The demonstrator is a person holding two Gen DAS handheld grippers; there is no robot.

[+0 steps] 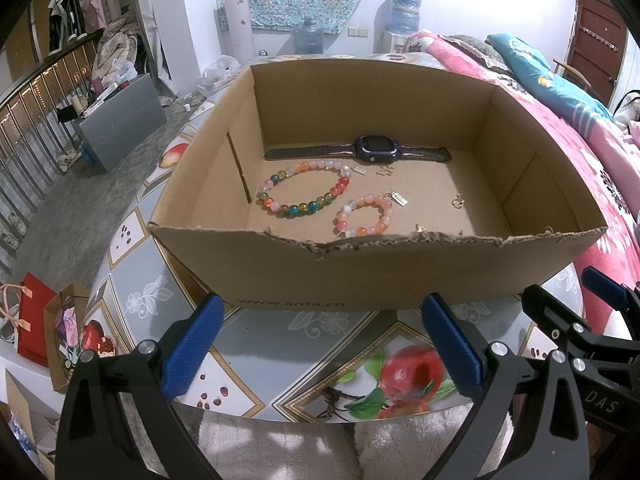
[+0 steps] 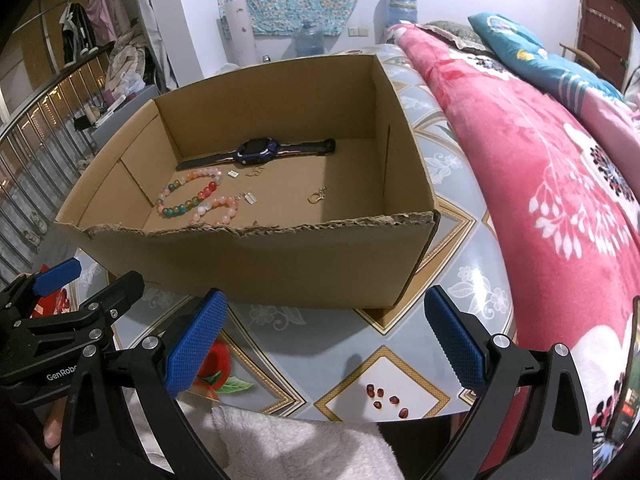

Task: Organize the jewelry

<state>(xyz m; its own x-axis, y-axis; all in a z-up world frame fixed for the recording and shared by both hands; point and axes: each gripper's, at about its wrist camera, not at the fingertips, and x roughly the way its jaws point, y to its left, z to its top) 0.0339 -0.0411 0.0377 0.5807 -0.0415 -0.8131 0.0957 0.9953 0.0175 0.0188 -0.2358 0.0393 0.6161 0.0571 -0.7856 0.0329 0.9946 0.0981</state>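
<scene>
Both your left claw (image 1: 320, 344) and right claw (image 2: 326, 340) hang spread wide and empty over the tabletop (image 2: 472, 248). The jewelry lies in the cardboard box (image 1: 360, 276) at mid-frame: clear its torn near rim before descending on the small pink bracelet (image 1: 366, 216).

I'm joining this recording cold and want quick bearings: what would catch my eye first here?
The open cardboard box on the fruit-patterned table, with a dark purple watch along its far wall. In front of it lie a multicoloured bead bracelet and a smaller pink one. Both the left hand-held gripper and right hand-held gripper are open and empty before the box.
</scene>
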